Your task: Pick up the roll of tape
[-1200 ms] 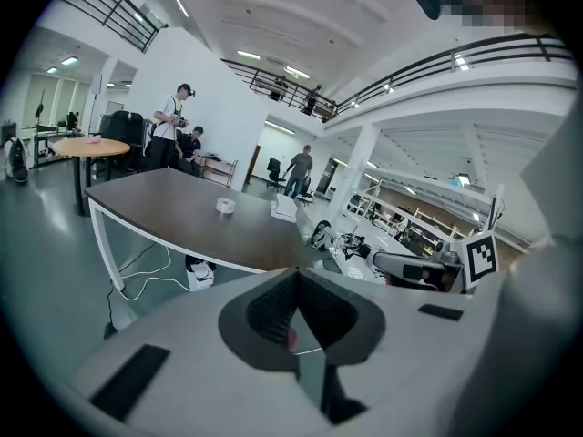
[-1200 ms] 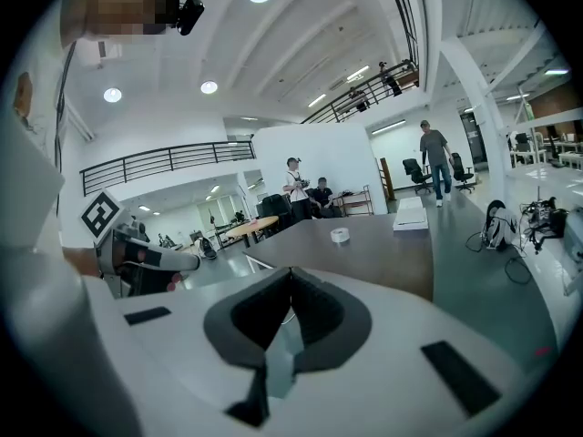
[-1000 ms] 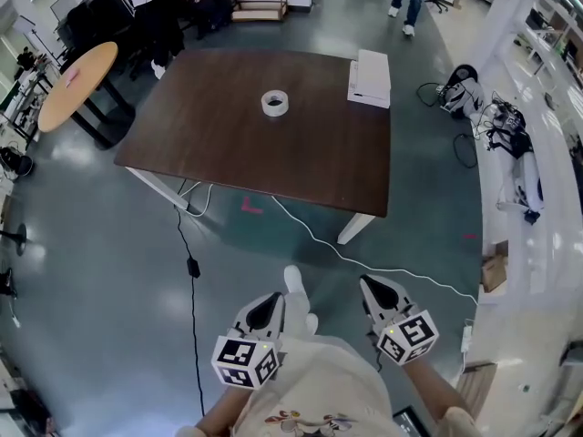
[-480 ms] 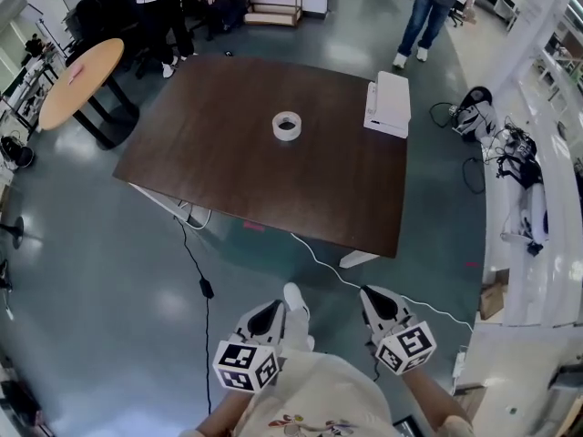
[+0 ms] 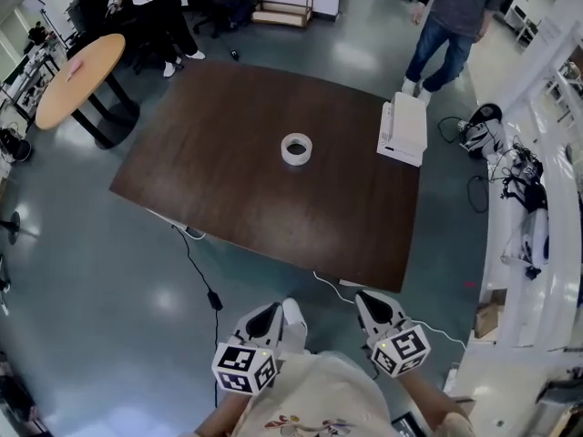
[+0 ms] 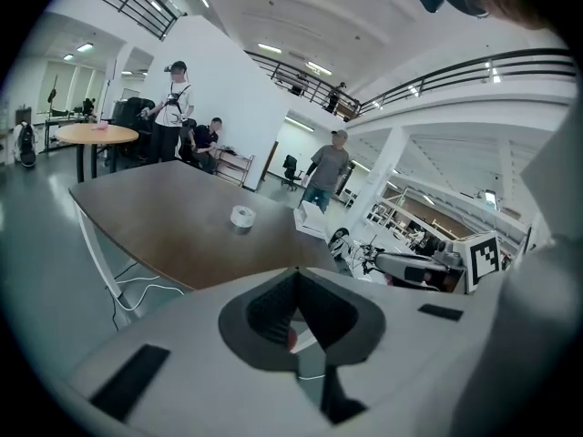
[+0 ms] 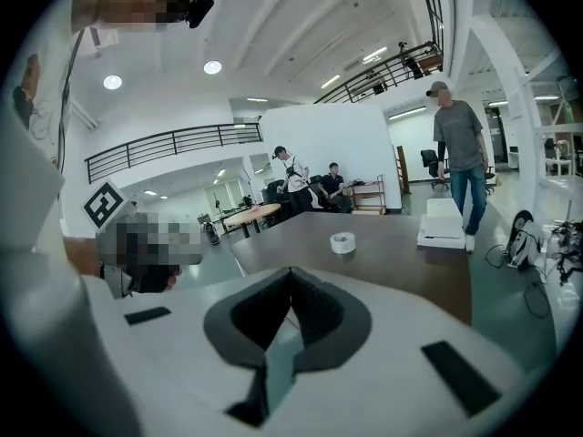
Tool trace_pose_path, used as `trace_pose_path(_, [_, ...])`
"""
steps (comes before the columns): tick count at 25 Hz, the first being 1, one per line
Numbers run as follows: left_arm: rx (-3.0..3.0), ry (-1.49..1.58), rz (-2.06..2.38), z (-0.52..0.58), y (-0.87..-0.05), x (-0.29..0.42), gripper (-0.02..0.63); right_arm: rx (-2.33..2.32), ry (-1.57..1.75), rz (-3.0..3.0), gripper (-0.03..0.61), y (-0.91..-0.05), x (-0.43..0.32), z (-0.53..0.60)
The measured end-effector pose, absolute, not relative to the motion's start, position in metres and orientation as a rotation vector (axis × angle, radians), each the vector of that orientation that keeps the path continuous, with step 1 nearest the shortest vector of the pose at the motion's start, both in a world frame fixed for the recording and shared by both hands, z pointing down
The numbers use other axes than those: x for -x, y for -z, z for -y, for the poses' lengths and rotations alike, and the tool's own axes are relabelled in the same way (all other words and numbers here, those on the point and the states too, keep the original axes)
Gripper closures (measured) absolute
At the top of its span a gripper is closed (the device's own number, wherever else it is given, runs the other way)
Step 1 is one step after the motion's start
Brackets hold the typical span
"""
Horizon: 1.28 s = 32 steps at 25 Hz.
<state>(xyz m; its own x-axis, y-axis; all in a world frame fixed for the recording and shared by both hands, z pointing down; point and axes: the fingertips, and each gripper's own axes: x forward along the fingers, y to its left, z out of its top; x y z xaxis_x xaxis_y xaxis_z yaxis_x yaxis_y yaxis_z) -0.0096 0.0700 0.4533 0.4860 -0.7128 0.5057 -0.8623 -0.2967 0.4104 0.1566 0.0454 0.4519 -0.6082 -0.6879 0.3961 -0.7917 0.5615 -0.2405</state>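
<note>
At the centre of the dark brown wooden counter (image 5: 228, 189), at twelve o'clock, the white roll of tape (image 5: 297, 148) is seen nearer than a second ago, though the closed, empty left hand-held gripper (image 5: 269, 315) and right hand-held gripper (image 5: 372, 306) are held well short, so the approach is judged unfinished.
</note>
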Motion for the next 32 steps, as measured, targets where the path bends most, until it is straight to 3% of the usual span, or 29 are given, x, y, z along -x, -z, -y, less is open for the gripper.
trace_pose_path(32, [-2.027,-0.258,1.414,0.051,-0.448,0.003,0.607,-1.046,-0.518,2.591,0.572,-0.461,-0.136,0.100])
